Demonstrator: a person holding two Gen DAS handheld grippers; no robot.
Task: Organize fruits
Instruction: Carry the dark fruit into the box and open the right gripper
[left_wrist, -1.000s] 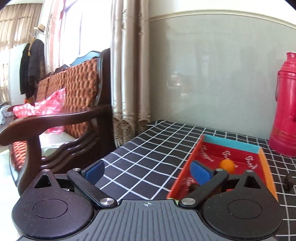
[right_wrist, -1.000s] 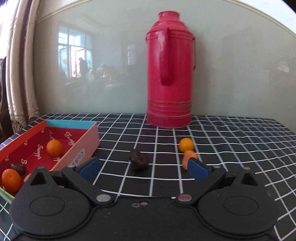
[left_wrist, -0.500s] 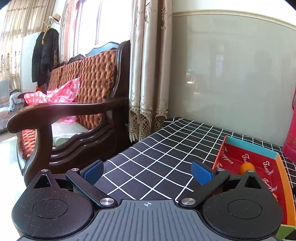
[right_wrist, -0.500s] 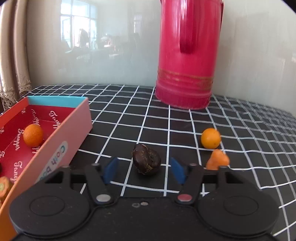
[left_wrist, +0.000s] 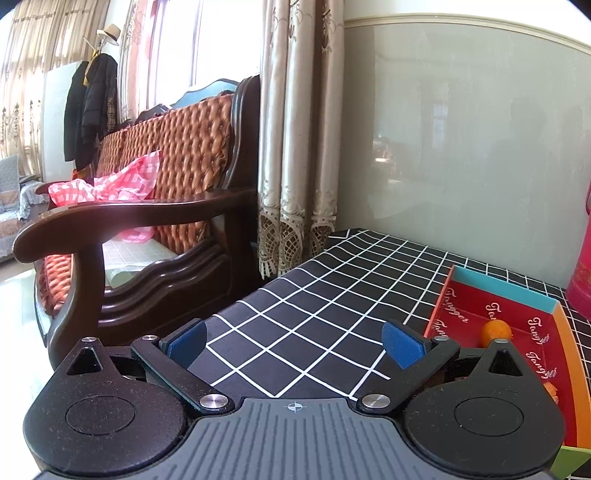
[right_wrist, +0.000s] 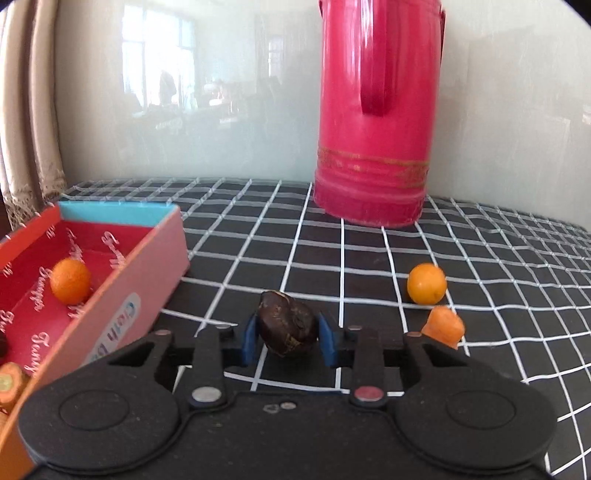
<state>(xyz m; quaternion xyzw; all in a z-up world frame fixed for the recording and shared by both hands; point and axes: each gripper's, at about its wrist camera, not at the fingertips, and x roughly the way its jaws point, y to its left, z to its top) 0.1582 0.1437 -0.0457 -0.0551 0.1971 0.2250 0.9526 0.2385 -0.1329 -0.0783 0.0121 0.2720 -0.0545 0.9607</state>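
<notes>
A dark brown wrinkled fruit (right_wrist: 286, 326) lies on the checked tablecloth in the right wrist view. My right gripper (right_wrist: 289, 341) is closing on it, and both blue pads (right_wrist: 248, 341) touch its sides. To its right rest a small orange (right_wrist: 426, 283) and an orange carrot-like piece (right_wrist: 443, 328). The red box (right_wrist: 147, 280) at the left holds another orange (right_wrist: 70, 280) and carrot pieces (right_wrist: 9, 382). My left gripper (left_wrist: 293, 341) hangs open over bare tablecloth, left of the same box (left_wrist: 565, 332) and its orange (left_wrist: 496, 329).
A tall red thermos (right_wrist: 376, 129) stands at the back of the table against the glossy wall. A wooden armchair (left_wrist: 147, 214) and a curtain (left_wrist: 299, 147) lie beyond the table's left edge.
My right gripper has moved forward to the dark brown fruit and its jaws have come in from wide to its sides. The left view has swung left, sending the box to the right edge.
</notes>
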